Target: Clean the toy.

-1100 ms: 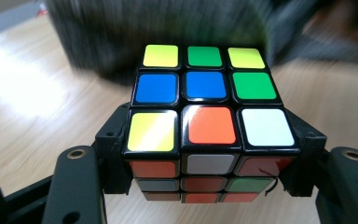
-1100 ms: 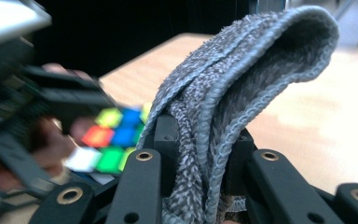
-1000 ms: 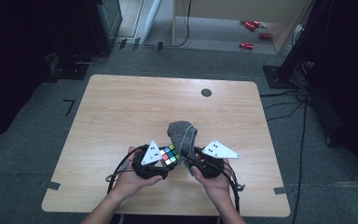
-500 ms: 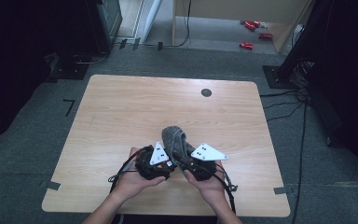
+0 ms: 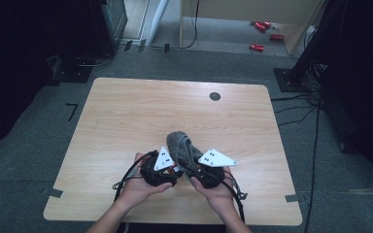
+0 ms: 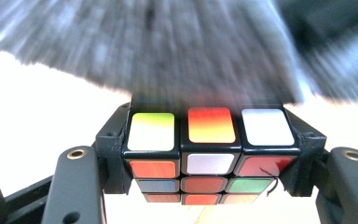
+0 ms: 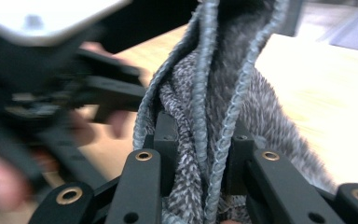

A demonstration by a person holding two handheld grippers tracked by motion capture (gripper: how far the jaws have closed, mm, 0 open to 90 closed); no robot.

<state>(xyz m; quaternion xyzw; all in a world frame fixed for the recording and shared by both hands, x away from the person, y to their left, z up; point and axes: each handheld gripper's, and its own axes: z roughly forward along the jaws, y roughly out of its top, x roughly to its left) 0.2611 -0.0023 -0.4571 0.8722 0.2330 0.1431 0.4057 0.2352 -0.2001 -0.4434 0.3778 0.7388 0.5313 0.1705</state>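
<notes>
A Rubik's cube (image 6: 209,154) sits clamped between the jaws of my left gripper (image 6: 209,158), its top row showing yellow, orange and white stickers. A grey cloth (image 5: 180,145) hangs bunched just beyond the cube and brushes its far side (image 6: 168,56). My right gripper (image 7: 198,154) is shut on that cloth (image 7: 214,93), with folded hems running up between the jaws. In the high view both grippers meet near the table's front edge, the left gripper (image 5: 167,167) pressed close to the right gripper (image 5: 196,170), with the cloth rising between them.
The wooden table (image 5: 126,121) has a round black cable hole (image 5: 215,96) near its far edge. Cables (image 5: 131,174) trail from both grippers toward the front edge. Red objects (image 5: 262,29) lie on the floor beyond the table.
The two grippers have drawn together, the cube has slipped under the grey plates and the cloth, and the cloth now stands bunched between them.
</notes>
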